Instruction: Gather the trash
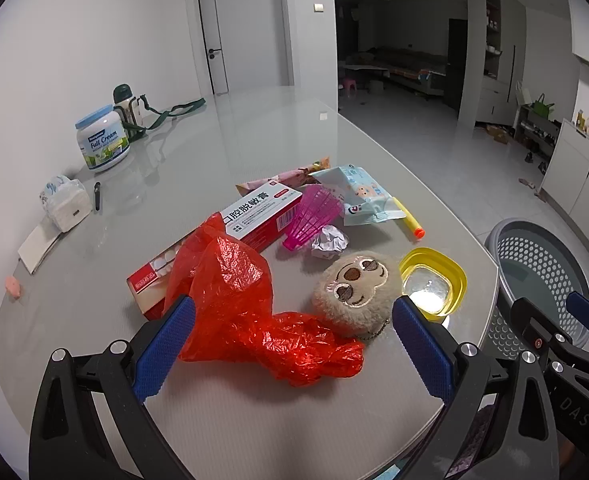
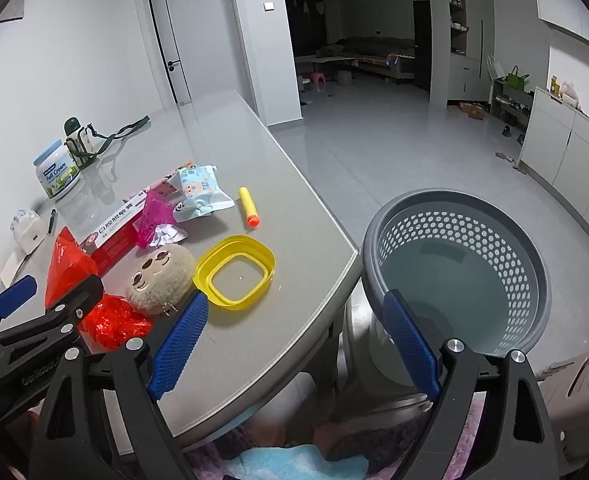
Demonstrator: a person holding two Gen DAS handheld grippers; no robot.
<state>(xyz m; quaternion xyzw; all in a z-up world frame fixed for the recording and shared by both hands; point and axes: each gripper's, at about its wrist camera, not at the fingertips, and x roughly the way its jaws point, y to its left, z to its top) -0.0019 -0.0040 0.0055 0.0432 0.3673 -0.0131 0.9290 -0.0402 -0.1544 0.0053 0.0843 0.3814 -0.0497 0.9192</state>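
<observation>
In the left wrist view, the left gripper (image 1: 294, 340) is seen with its jaws spread wide and nothing pressed between them. The red plastic bag (image 1: 250, 312) lies on the table (image 1: 254, 420) directly ahead, between the two blue pads. Its long axis runs from upper left down to lower right, slantwise across the opening. A crumpled paper ball (image 1: 329, 242) is seen farther off, beyond the plush toy (image 1: 354, 292).

In the right wrist view, the right gripper (image 2: 294, 344) is likewise held wide and empty, over the table's edge. The grey basket (image 2: 530, 276) stands just off that edge, nearer the right hand, and nothing is seen inside it. The bag is judged nearer the left hand.
</observation>
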